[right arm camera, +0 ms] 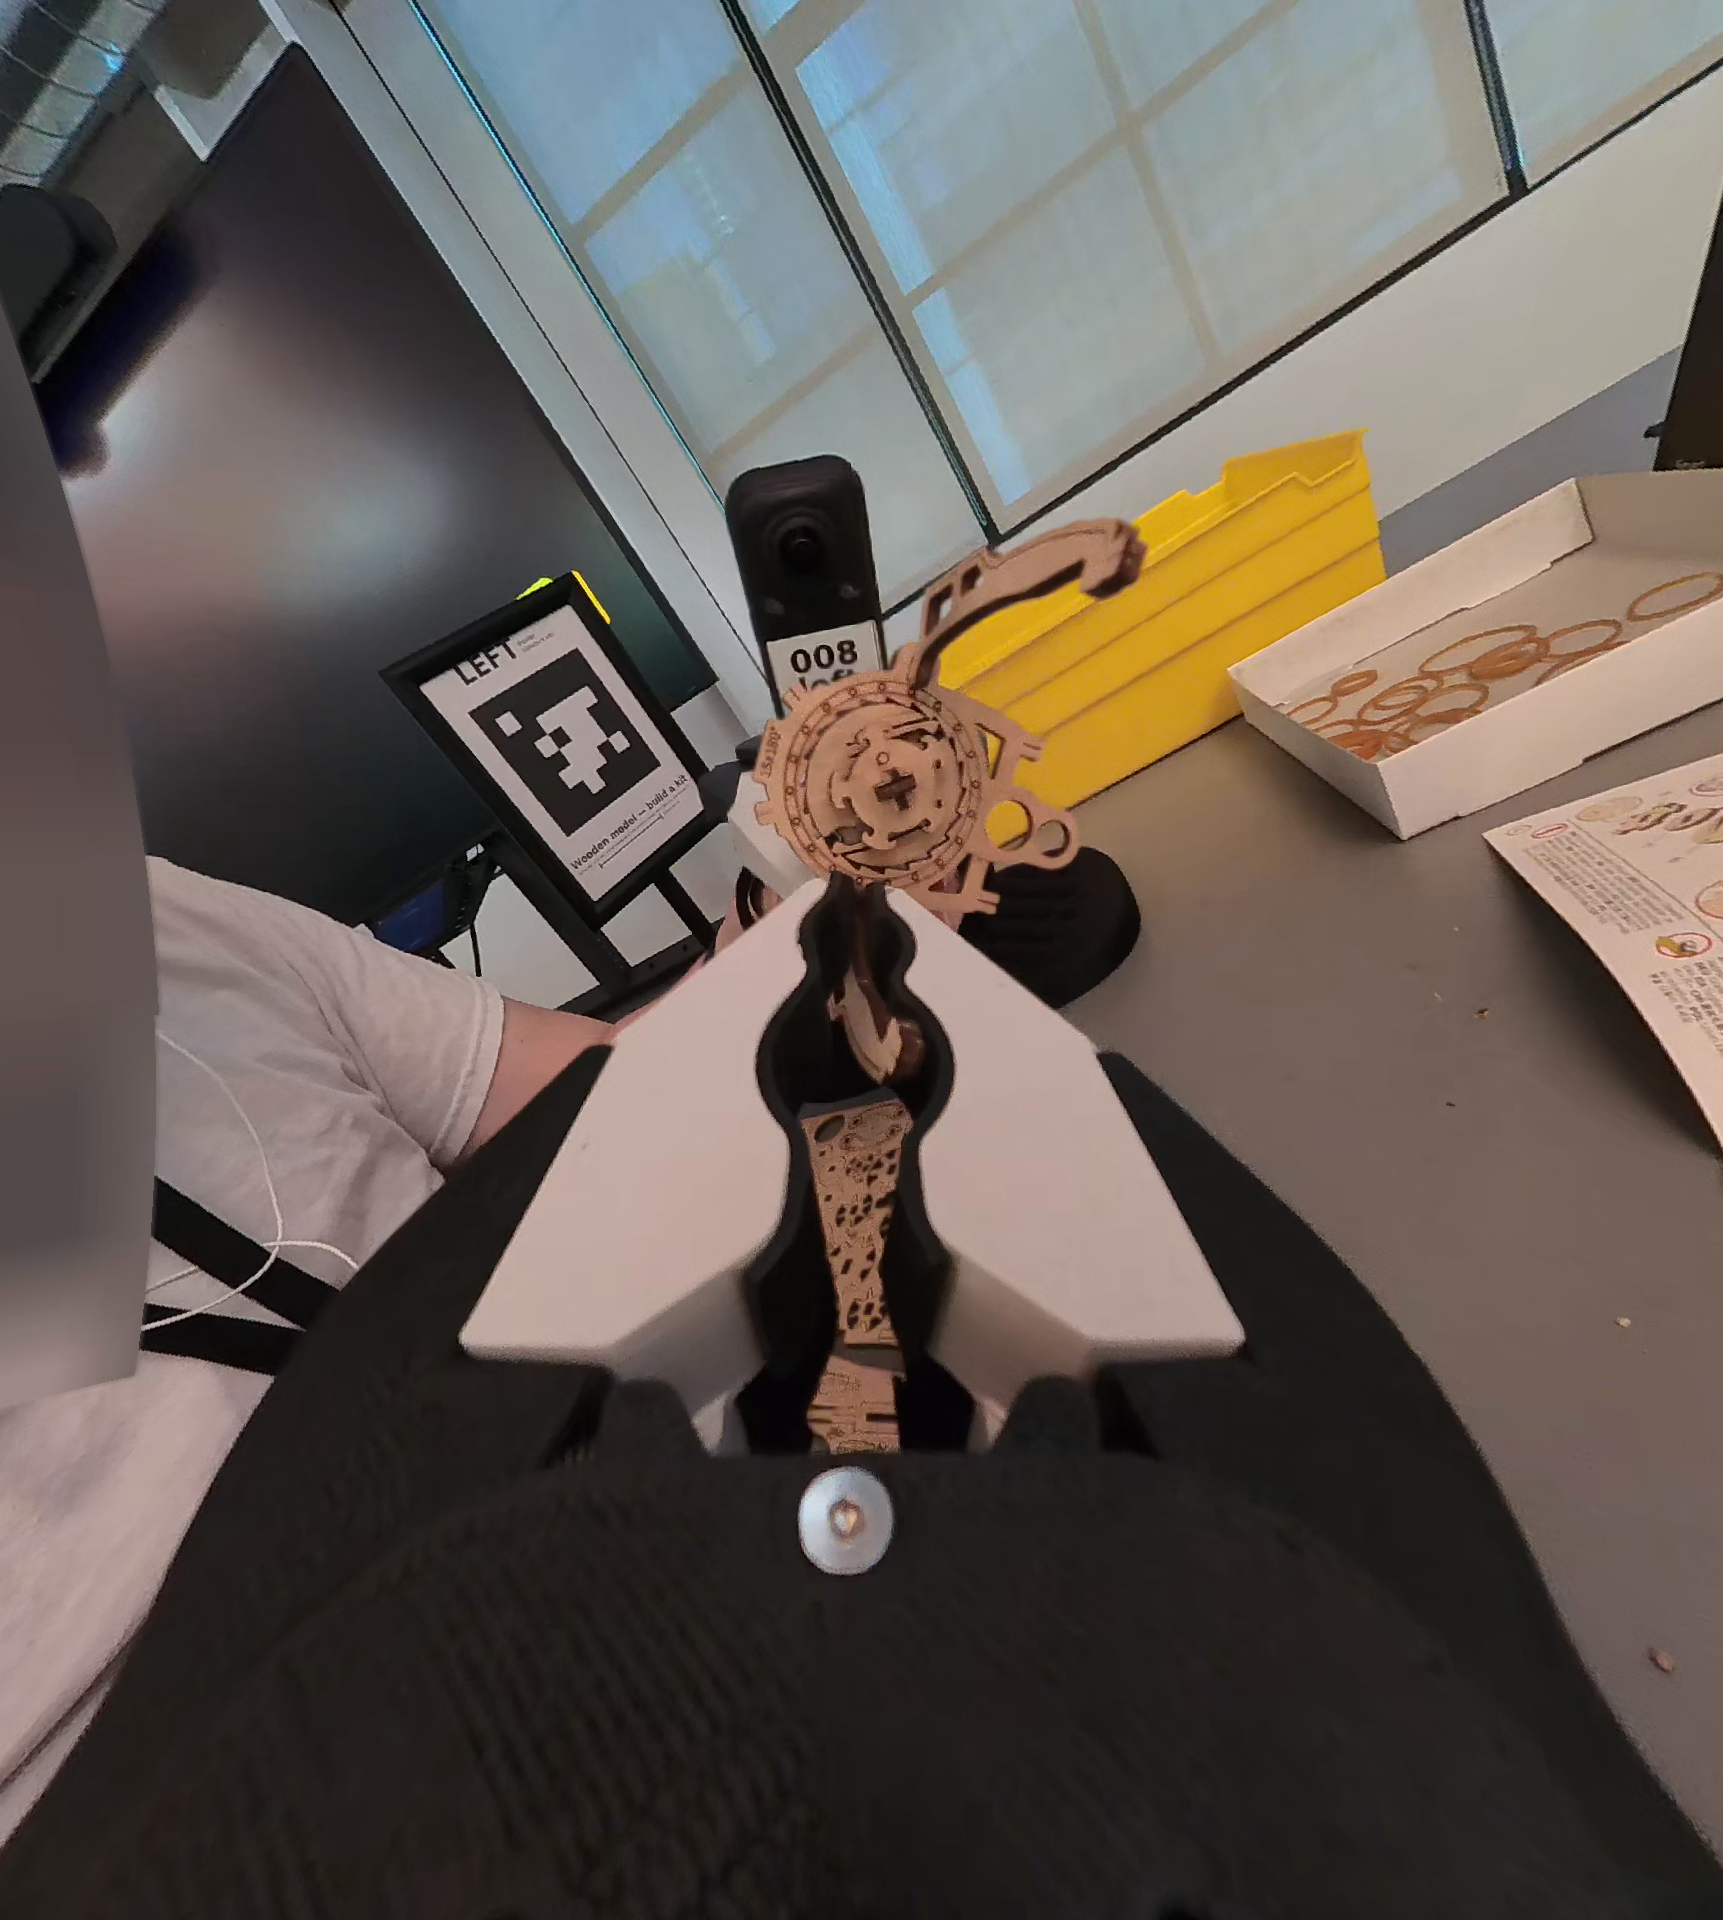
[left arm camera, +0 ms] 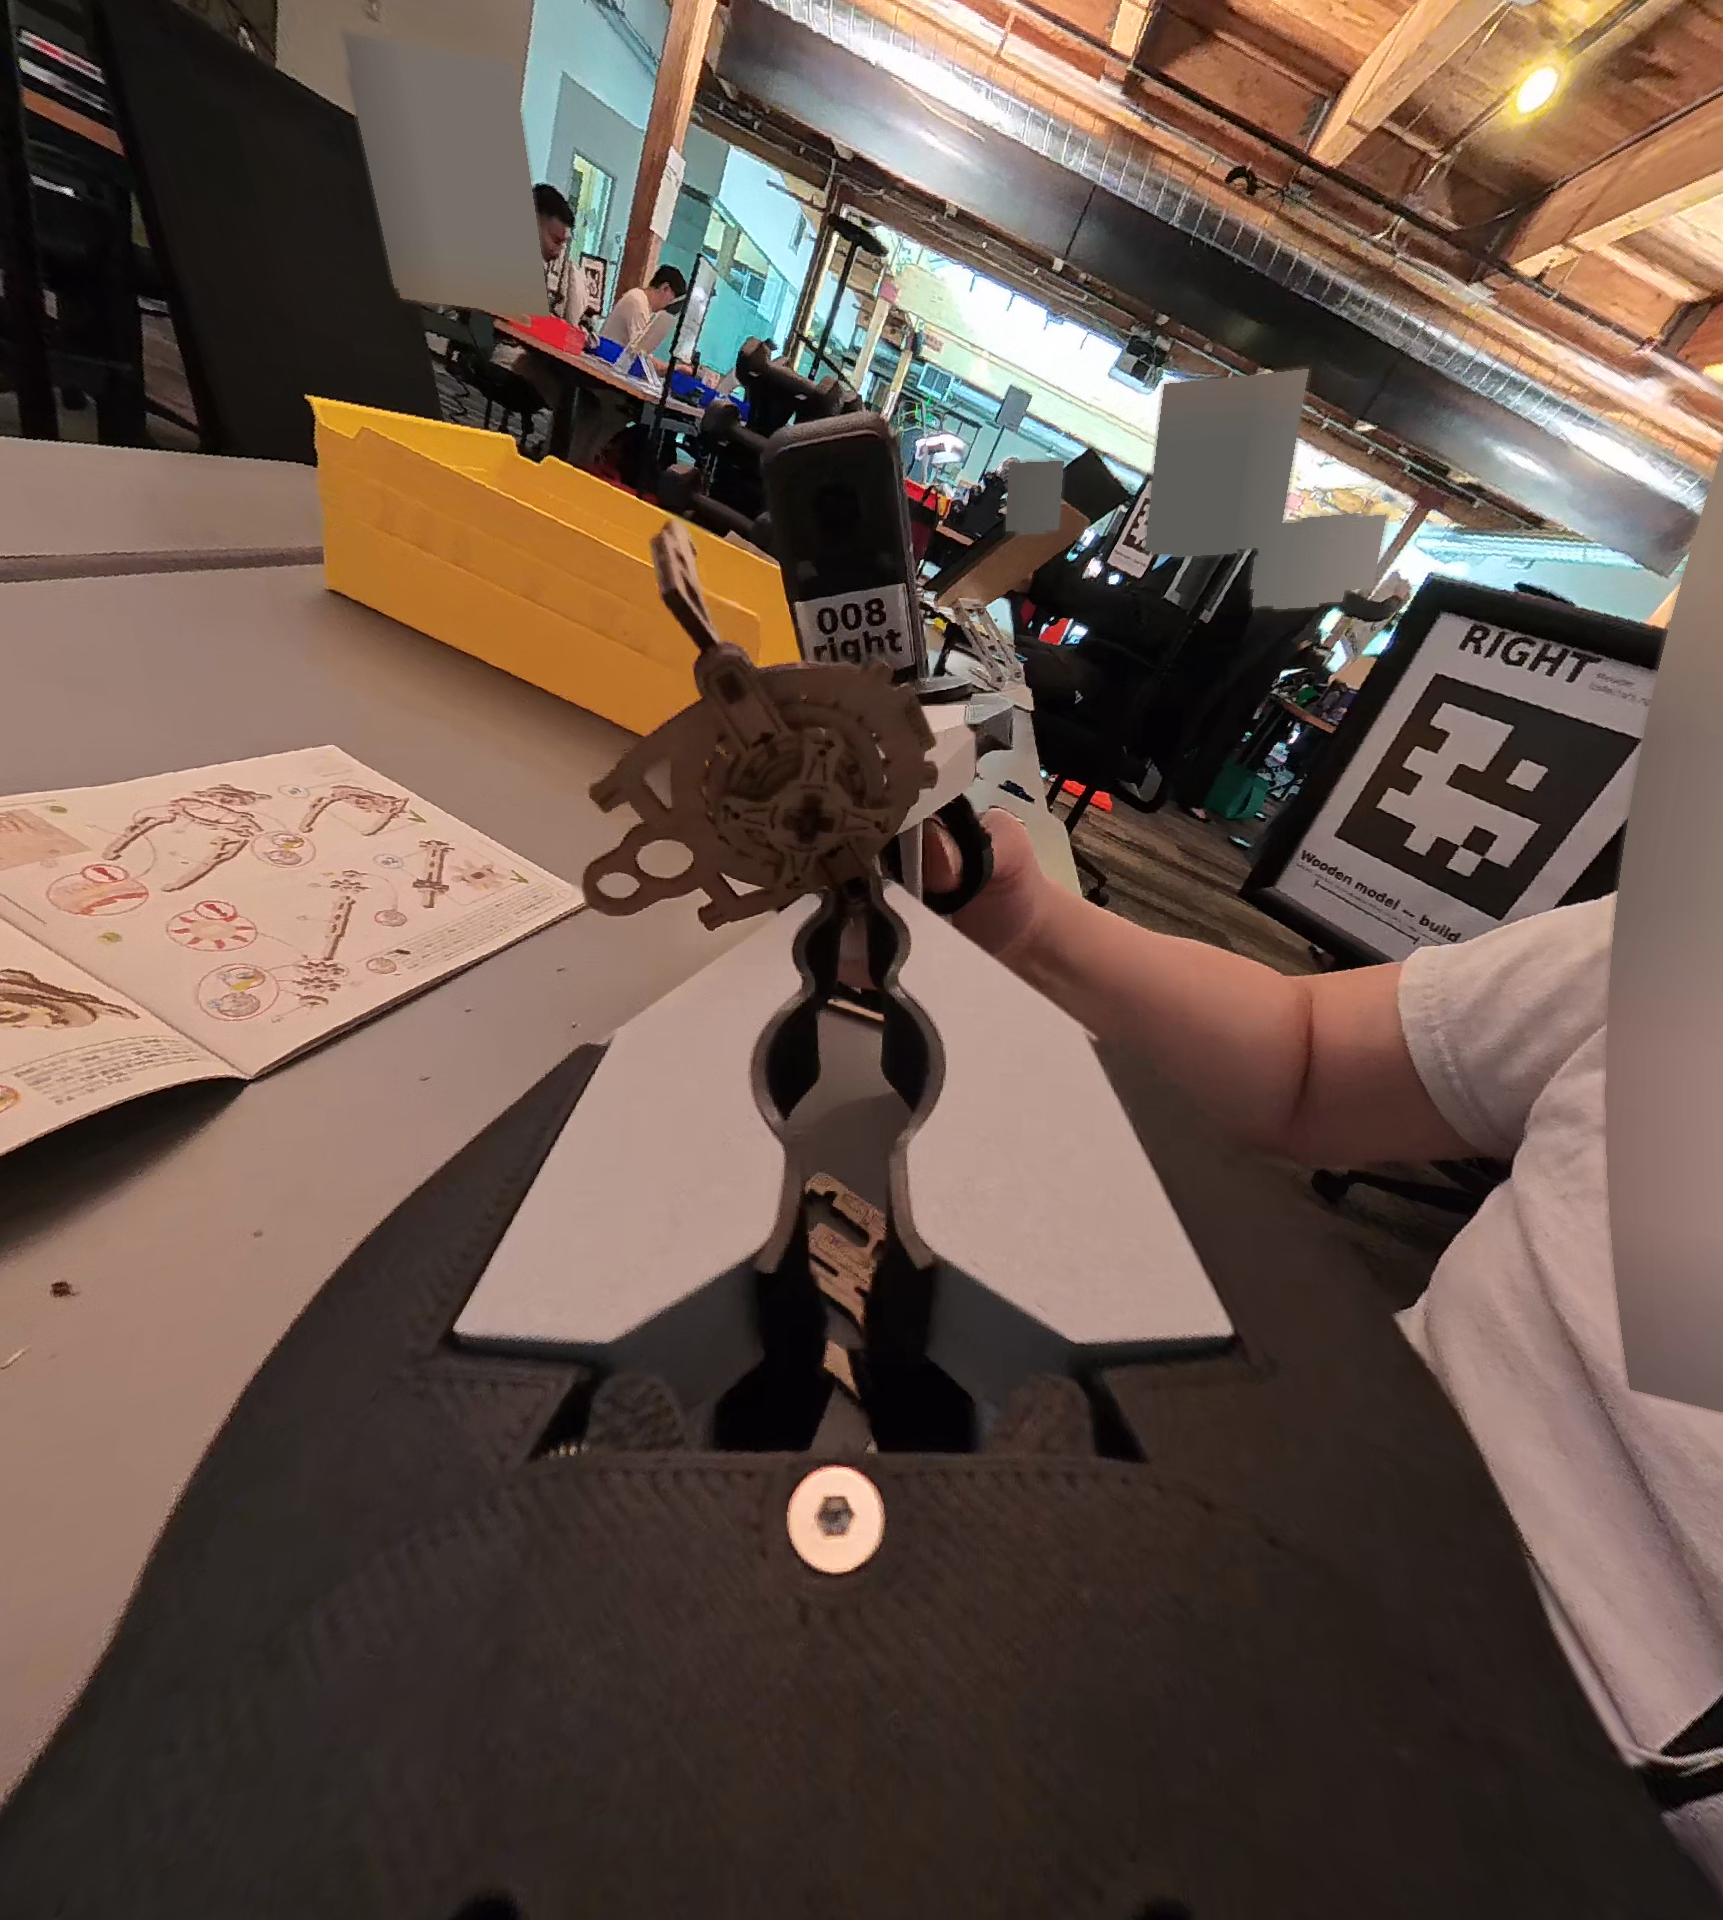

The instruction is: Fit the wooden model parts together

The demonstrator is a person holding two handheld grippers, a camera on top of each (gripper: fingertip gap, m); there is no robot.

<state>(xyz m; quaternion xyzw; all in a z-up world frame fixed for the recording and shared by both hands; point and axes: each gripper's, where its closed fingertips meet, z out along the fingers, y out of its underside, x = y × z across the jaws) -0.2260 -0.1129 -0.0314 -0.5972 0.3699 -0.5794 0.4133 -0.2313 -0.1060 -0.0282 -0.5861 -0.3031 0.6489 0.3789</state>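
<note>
Both grippers meet on one wooden model (left arm camera: 774, 790), held up in the air above the grey table (left arm camera: 213, 1247) between the two views. The left gripper (left arm camera: 852, 904) has its white fingers (left arm camera: 691, 1122) drawn close together on a slim wooden part at the model's lower edge. Exactly where tips and wood touch is hidden behind the round geared disc, and another flat wooden piece sits deep in the dark slot between the fingers. The right gripper (right arm camera: 852, 899) likewise pinches the model's lower stem, and an engraved wooden strip (right arm camera: 862, 1226) lies along its slot. How that strip joins the model cannot be told.

From the disc a curved arm (right arm camera: 1033, 577) rises, its end partly dark and hard to read. In the left wrist view, the model covers much of the right gripper's body and the hand (left arm camera: 1002, 873) holding it.

Behind stands a yellow bin (left arm camera: 524, 561). An open instruction booklet (left arm camera: 213, 914) lies flat on the table, cut off at the frame edge. A white tray (right arm camera: 1522, 675) of wooden rings lies just beside the bin. A framed marker sign (right arm camera: 566, 748) stands off the table's edge.
</note>
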